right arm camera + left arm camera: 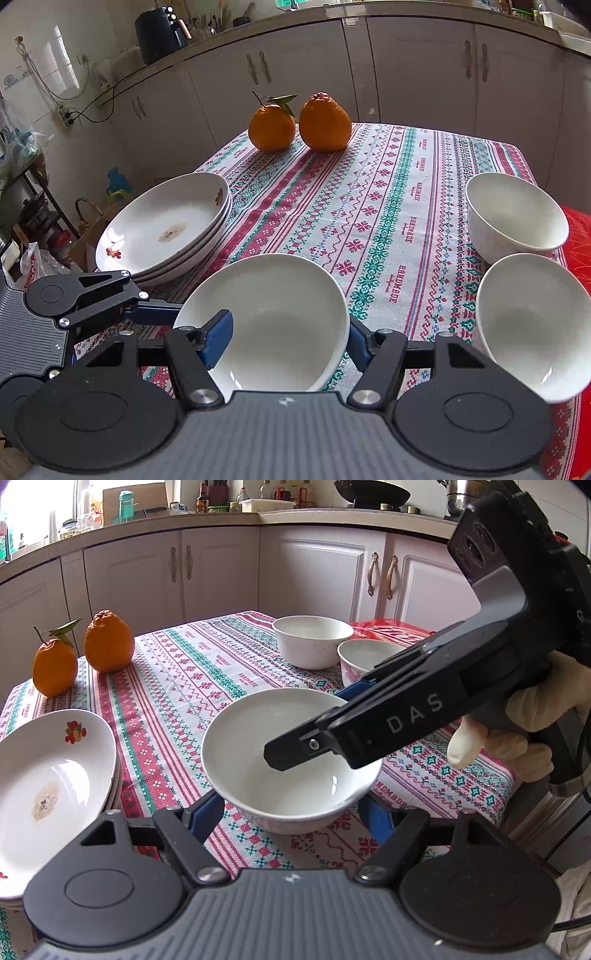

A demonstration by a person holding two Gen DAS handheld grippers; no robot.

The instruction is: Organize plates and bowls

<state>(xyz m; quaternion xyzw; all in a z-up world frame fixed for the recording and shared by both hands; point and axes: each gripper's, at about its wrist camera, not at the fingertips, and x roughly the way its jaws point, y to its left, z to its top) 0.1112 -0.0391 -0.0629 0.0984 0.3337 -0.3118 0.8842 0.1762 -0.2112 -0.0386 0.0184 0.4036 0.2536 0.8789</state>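
Note:
A white bowl (pixel 258 775) (pixel 280 317) sits in the middle of the patterned tablecloth. My left gripper (pixel 290 812) has a blue pad against each side of the bowl's lower wall, shut on it. One left finger (pixel 155 310) reaches the bowl's left side in the right wrist view. My right gripper (pixel 288 343) (pixel 306 731) straddles the rim, with its left pad (pixel 218 339) inside the bowl and its right pad (pixel 360 347) outside against the wall. I cannot tell whether the bowl rests on the cloth. Two more white bowls (pixel 517 218) (pixel 532 325) stand to the right.
A stack of white plates (pixel 48 775) (pixel 162 225) lies at the table's left edge. Two oranges (pixel 271 127) (pixel 325 122) stand at the far side. A gloved hand (pixel 524 731) holds the right gripper. A red item (pixel 578 251) lies beyond the bowls. Kitchen cabinets (pixel 221 572) stand behind the table.

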